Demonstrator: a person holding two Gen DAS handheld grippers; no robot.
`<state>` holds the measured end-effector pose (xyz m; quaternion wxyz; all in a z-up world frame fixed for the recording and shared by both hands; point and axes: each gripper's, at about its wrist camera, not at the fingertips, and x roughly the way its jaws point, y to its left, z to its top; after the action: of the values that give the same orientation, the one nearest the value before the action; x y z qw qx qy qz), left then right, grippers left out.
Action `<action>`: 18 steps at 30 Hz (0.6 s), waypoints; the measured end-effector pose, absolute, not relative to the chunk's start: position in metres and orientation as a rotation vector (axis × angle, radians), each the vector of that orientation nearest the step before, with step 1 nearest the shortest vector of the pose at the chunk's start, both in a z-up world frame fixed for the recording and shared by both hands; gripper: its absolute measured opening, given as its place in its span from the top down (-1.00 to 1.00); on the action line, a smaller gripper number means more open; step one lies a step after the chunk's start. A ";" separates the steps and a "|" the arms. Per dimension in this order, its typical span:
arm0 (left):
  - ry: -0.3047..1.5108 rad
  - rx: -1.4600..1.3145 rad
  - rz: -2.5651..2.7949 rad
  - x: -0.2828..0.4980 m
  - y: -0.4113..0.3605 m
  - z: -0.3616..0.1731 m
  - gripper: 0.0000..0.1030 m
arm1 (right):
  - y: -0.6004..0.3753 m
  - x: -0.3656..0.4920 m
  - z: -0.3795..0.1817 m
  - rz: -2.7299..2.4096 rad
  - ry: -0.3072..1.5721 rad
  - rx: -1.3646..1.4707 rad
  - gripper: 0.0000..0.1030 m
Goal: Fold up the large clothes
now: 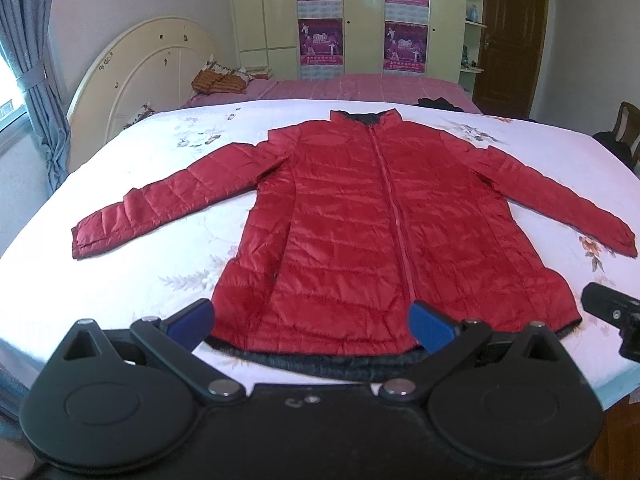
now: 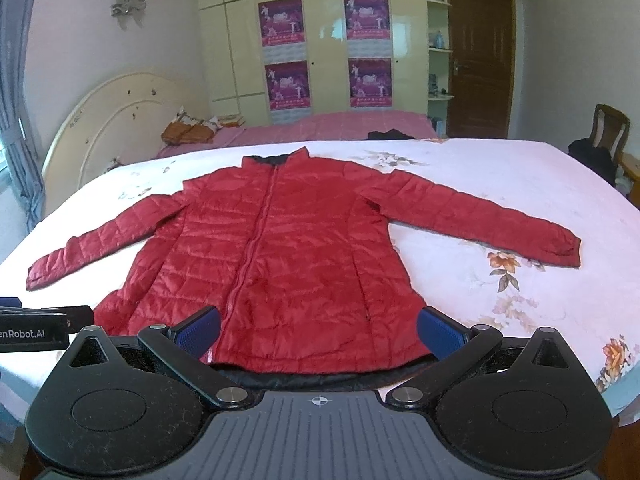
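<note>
A red quilted jacket point(image 1: 352, 232) point(image 2: 280, 256) lies flat and zipped on a white floral bedsheet point(image 1: 132, 280) point(image 2: 500, 200), both sleeves spread out sideways and its collar at the far side. My left gripper point(image 1: 312, 322) hovers open over the near hem, left of the zip, its blue fingertips point(image 1: 196, 318) wide apart and holding nothing. My right gripper point(image 2: 320, 330) is also open above the hem, right of the zip, with nothing between its blue fingertips point(image 2: 440, 332). Each gripper shows at the edge of the other's view.
A cream headboard point(image 1: 132, 68) stands at the far left. A second bed with a pink cover point(image 1: 360, 86) lies behind, with cushions and a dark garment point(image 1: 440, 104) on it. Wardrobes with posters, a brown door and a chair point(image 2: 608, 132) line the back and right.
</note>
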<state>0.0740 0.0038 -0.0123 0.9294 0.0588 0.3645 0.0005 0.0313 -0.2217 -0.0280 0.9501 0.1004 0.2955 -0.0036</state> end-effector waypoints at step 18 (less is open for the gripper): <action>0.751 0.119 -0.056 0.203 0.024 -0.029 -1.00 | -0.234 0.134 -0.039 -0.173 0.600 0.251 -1.00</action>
<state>0.2034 0.0236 -0.0287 0.9281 0.0579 0.3667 -0.0274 0.1336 -0.2339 -0.0393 0.9440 0.1230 0.2942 -0.0849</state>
